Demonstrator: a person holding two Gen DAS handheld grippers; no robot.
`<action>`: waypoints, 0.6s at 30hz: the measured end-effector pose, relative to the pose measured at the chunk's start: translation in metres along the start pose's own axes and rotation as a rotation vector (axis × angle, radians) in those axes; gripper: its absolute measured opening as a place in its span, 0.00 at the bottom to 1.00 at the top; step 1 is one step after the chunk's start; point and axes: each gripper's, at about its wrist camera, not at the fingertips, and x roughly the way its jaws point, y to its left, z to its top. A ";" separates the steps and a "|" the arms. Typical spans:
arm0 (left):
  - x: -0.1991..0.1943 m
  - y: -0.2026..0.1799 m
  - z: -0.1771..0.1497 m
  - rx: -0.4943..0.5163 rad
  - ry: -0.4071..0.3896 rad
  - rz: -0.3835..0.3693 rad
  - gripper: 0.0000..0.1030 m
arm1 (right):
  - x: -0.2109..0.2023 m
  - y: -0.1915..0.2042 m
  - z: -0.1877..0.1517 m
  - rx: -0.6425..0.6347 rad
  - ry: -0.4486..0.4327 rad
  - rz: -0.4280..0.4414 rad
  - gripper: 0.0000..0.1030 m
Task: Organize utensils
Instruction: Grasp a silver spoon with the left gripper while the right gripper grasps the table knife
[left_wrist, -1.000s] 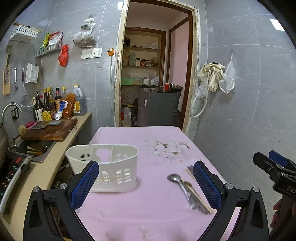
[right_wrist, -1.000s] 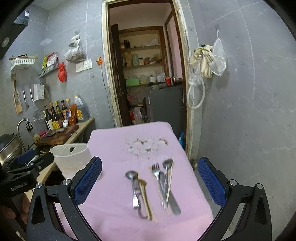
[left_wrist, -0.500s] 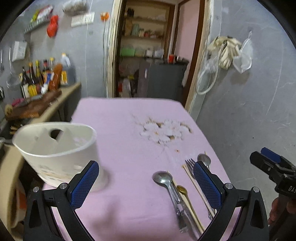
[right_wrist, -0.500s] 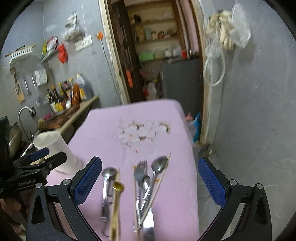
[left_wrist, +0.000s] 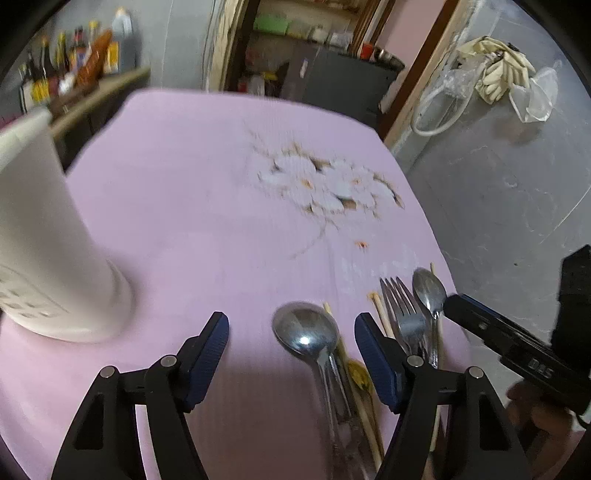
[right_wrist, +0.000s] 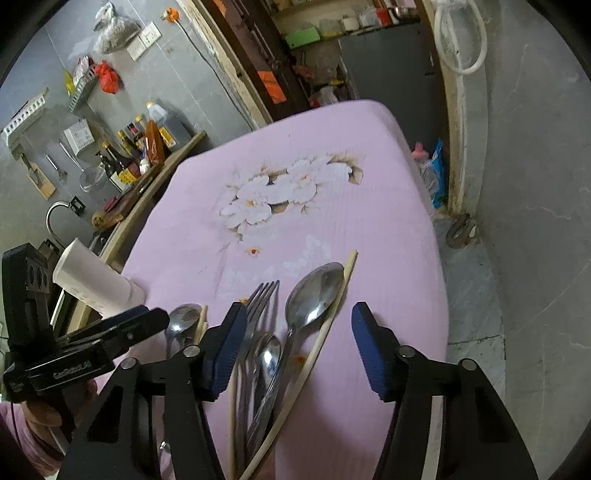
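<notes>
Hovering low over the pink tabletop (left_wrist: 192, 229), the left tool (left_wrist: 291, 332) gaping wide and gripping nothing, its blue pads (left_wrist: 210, 354) flanking the bowl of a large spoon (left_wrist: 306, 332) lying flat, with a small gold spoon (left_wrist: 360, 373) just beside the handle. Hanging above the second cluster, the right tool (right_wrist: 299, 328) likewise spread wide and empty, straddling a fork (right_wrist: 258, 306), a big spoon (right_wrist: 314, 291), a smaller spoon (right_wrist: 267, 356) and pale chopsticks (right_wrist: 325, 325) all lying side by side, touching. Standing upright near the left edge of the tabletop, well apart from the cutlery, a white holder (left_wrist: 40, 236).
</notes>
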 end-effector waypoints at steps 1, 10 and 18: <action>0.003 0.001 0.000 -0.012 0.022 -0.023 0.65 | 0.004 -0.001 0.001 0.004 0.013 0.003 0.46; 0.018 0.002 0.005 -0.086 0.113 -0.106 0.43 | 0.019 0.000 0.010 0.019 0.074 0.041 0.28; 0.016 0.011 0.012 -0.179 0.134 -0.154 0.25 | 0.012 0.002 0.014 -0.024 0.089 0.083 0.23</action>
